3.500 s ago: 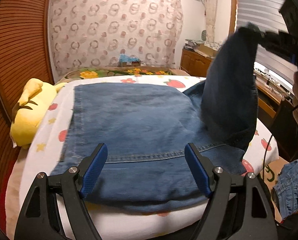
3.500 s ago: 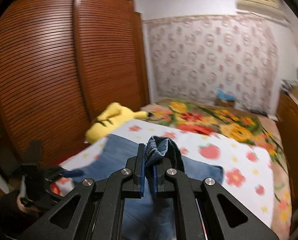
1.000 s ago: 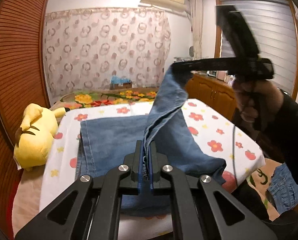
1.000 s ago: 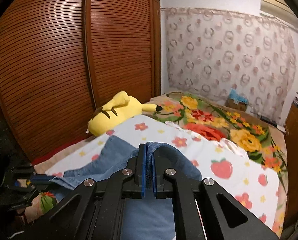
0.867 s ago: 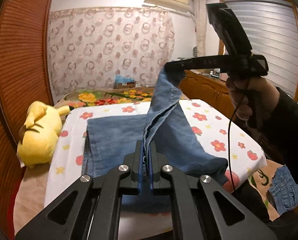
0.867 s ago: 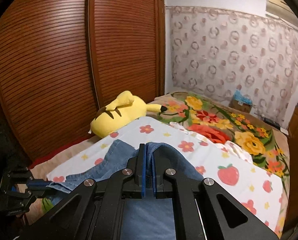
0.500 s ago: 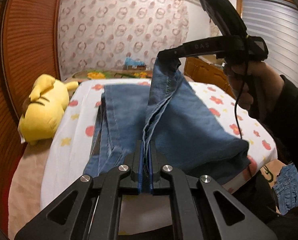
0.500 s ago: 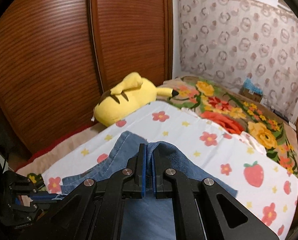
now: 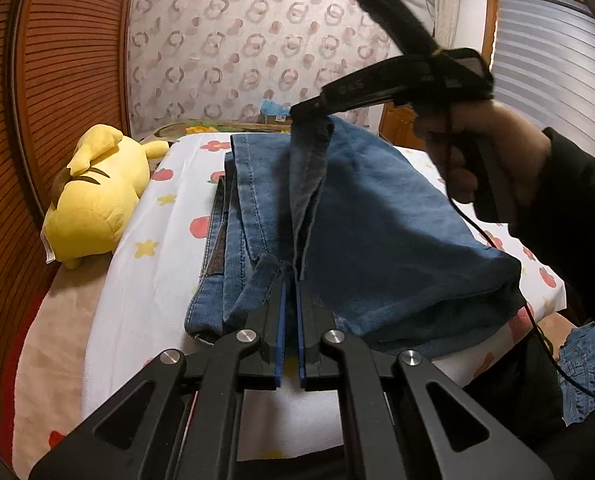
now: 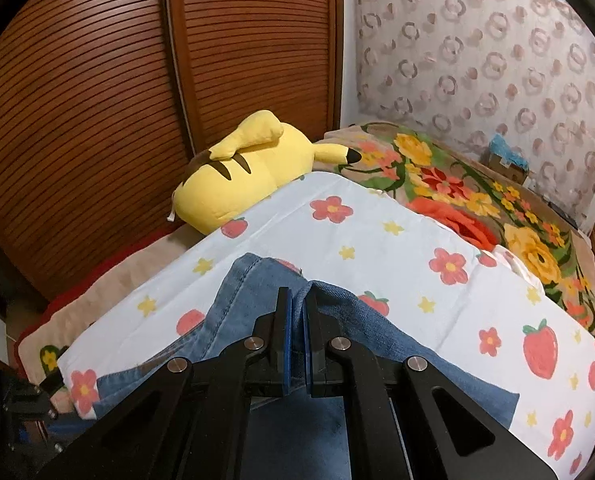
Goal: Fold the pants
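Blue jeans [image 9: 377,220] lie on the white flower-print sheet [image 9: 157,248] of a bed. My left gripper [image 9: 290,280] is shut on the near edge of the jeans' top layer. My right gripper [image 10: 295,296] is shut on the far end of the same edge; it shows in the left wrist view [image 9: 301,114] above the bed, holding the denim up in a ridge. The right half of the jeans drapes down from that ridge. Folded denim layers [image 9: 225,248] lie flat on the left. In the right wrist view the jeans [image 10: 249,280] spread under the fingers.
A yellow plush toy [image 9: 93,196] lies on the bed's left edge by the brown slatted wardrobe [image 10: 97,100]. A flowered blanket [image 10: 477,200] covers the far bed. More denim [image 9: 585,364] lies on the floor at right. A wooden dresser [image 9: 397,124] stands beyond.
Both grippers have carried the held edge of the jeans leftward and lower over the bed. The lifted layer now drapes over the flat layers. Both stay shut.
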A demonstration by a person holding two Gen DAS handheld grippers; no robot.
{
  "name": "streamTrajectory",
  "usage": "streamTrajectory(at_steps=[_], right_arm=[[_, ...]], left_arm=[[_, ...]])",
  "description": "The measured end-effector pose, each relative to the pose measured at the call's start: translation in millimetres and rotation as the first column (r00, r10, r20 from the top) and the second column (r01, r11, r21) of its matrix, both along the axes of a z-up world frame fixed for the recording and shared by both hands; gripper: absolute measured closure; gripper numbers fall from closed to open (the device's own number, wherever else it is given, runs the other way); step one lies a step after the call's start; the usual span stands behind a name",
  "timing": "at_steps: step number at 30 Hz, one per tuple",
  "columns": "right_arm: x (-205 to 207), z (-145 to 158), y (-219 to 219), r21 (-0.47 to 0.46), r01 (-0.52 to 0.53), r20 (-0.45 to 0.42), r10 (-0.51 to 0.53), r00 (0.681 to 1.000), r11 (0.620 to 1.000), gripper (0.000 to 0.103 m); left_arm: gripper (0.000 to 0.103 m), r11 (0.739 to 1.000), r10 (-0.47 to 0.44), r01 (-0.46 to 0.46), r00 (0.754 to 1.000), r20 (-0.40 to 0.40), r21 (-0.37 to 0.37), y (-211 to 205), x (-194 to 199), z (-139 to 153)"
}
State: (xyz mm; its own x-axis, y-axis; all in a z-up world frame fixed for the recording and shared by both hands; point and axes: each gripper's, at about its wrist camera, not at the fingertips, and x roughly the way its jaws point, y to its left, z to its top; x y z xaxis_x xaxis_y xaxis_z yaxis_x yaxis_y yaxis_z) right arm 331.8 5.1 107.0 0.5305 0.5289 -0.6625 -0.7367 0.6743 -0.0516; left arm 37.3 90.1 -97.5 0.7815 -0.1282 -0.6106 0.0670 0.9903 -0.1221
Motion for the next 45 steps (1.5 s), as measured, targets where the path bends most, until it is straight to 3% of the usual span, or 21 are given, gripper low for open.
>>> streamTrajectory(at_steps=[4,7,9,10,12,16,26,35,41,45], right_arm=[[0.2,-4.0,7.4,-0.017,0.02,-0.012,-0.02,1.0,1.0,0.098],[3.1,-9.7,9.2,-0.027,0.017,-0.048,-0.019,0.999,0.999,0.087],[3.3,-9.5,7.2,-0.024,0.025,-0.051,-0.026,0.998,0.999,0.07],[2.9,-8.9,6.1,-0.021,0.023,-0.051,-0.024,0.998,1.0,0.068],[1.8,-6.7,4.2,-0.015,0.022,-0.046,-0.022,0.999,1.0,0.064],[-4.1,2.6,-12.9,0.016,0.025,-0.03,-0.024,0.999,1.0,0.063],[-40.7,18.1,-98.8,0.026,0.082,0.023,-0.083,0.996,0.996,0.063],[-77.9,3.5,-173.0,-0.003,0.173,0.023,-0.173,0.985,0.985,0.063],[-87.4,-17.7,-194.8,0.022,0.191,-0.032,-0.19,0.981,0.981,0.063],[-93.5,-30.9,-206.2,0.027,0.195,-0.056,-0.193,0.98,0.98,0.063]], left_arm=[[0.097,1.0,0.005,-0.005,1.0,0.0,0.013,-0.5,-0.1,3.3],[0.096,0.999,0.037,-0.037,0.999,-0.018,0.027,-0.1,4.4,1.6],[0.088,0.999,0.041,-0.04,0.998,-0.037,0.022,1.9,9.5,-1.3],[0.08,0.999,0.047,-0.046,0.998,-0.041,0.022,2.4,10.8,-2.4],[0.074,0.998,0.052,-0.051,0.998,-0.044,0.02,3.7,12.4,-3.4],[0.065,0.998,0.057,-0.057,0.997,-0.043,0.014,4.1,13.3,-0.4],[0.064,0.999,0.048,-0.048,0.999,-0.002,0.024,-6.1,14.2,16.2],[0.064,0.997,0.012,-0.011,1.0,-0.007,0.079,-25.6,42.9,18.2],[0.064,0.982,0.103,-0.091,0.993,-0.065,0.166,-13.6,62.8,-2.5],[0.064,0.975,0.192,-0.183,0.979,-0.065,0.122,16.0,57.7,-8.5]])
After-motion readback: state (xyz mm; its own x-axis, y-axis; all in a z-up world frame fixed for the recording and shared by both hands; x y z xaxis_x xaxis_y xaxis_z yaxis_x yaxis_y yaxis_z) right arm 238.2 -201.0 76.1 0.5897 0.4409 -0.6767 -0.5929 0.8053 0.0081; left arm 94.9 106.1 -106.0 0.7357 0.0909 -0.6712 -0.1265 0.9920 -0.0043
